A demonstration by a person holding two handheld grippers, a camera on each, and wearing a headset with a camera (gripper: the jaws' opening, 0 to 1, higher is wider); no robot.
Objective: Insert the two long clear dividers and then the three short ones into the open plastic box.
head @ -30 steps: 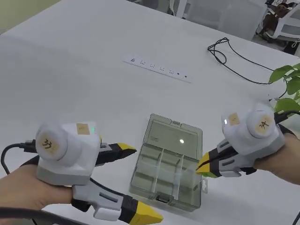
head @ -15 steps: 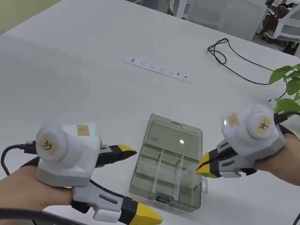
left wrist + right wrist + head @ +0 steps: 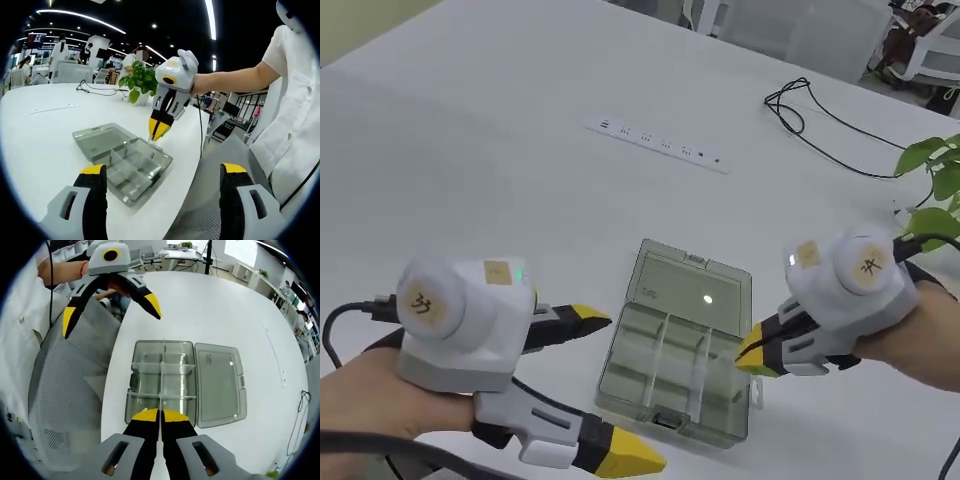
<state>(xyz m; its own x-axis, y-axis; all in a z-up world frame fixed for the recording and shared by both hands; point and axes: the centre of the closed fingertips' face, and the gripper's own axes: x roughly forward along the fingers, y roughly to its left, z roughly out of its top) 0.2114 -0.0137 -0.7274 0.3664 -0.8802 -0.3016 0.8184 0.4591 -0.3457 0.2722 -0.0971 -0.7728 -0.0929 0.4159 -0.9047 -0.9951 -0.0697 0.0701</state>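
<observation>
Head view: the open box (image 3: 618, 350) sits on the desk (image 3: 500, 150) directly before the person, lid (image 3: 692, 290) laid flat on its far side.

Progress: both long dividers (image 3: 660, 350) stand in the tray, running from the lid side to the near wall. In the right gripper view, short dividers (image 3: 163, 352) cross the far and middle rows. The row nearest that tool appears to be the last one being filled. By my judgement the task is close to finished, with only the seating of that last short piece to confirm.

Tools: the left tool (image 3: 626, 392) is released, jaws spread wide and empty, held just left of the box. The right tool (image 3: 750, 358) has its jaws pressed together, tips at the box's right edge. I cannot tell whether a thin clear piece is pinched between them.

Change from a second ago: slight. The right tool has rolled a little and edged inward. The box and the left tool hold the same positions.
</observation>
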